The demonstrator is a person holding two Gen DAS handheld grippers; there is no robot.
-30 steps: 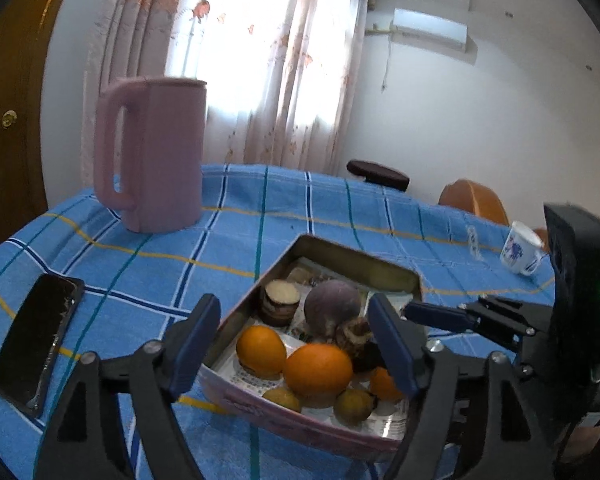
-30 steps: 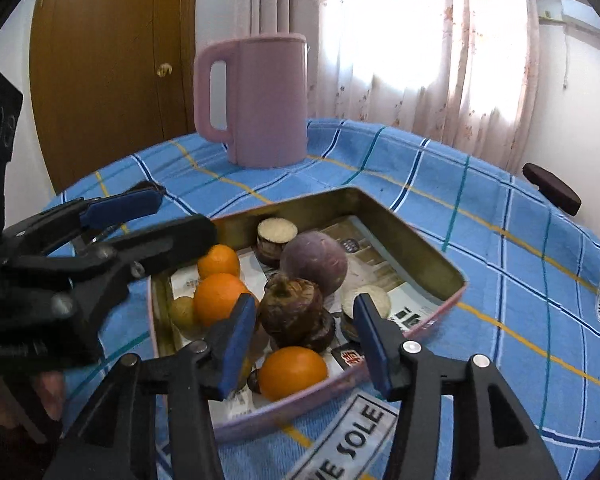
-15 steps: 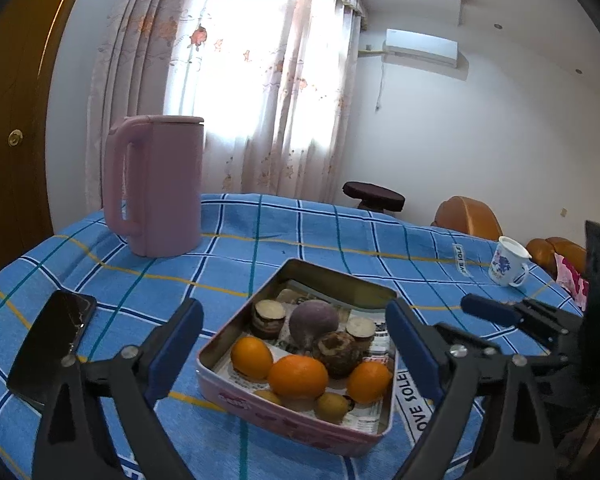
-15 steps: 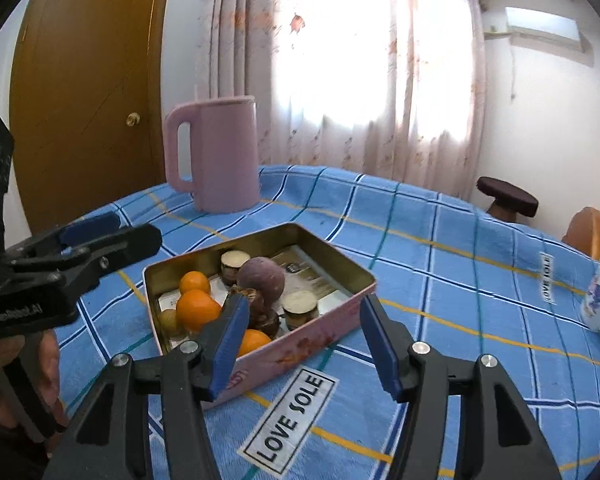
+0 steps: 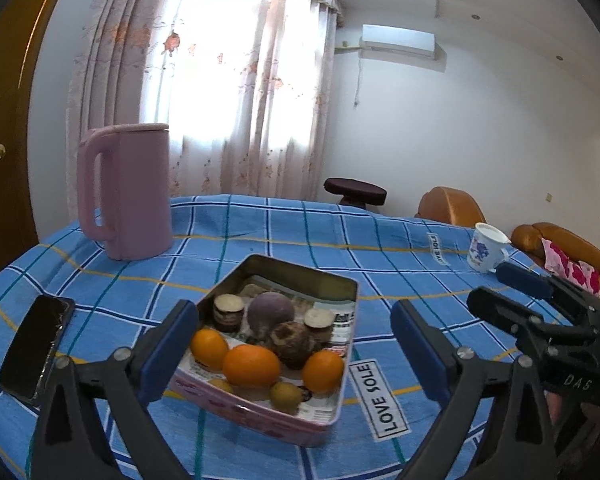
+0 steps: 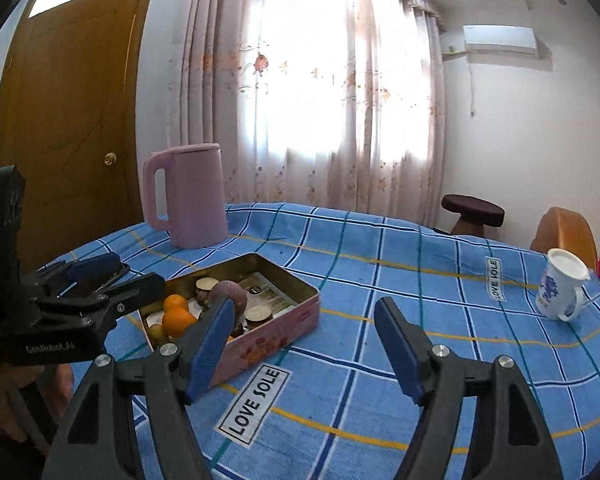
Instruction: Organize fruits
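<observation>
A pink tin box sits on the blue checked tablecloth. It holds oranges, a purple round fruit, a brown fruit, small yellow-green fruits and cut slices. My left gripper is open and empty, held back above the near side of the box. My right gripper is open and empty, to the right of the box. Each gripper shows in the other's view.
A pink jug stands at the back left. A black phone lies at the left table edge. A white mug with blue print stands at the right. Stool and orange chairs stand beyond the table.
Both grippers have pulled back and up from the box, which now looks smaller and farther. The fruits in the box have not moved.
</observation>
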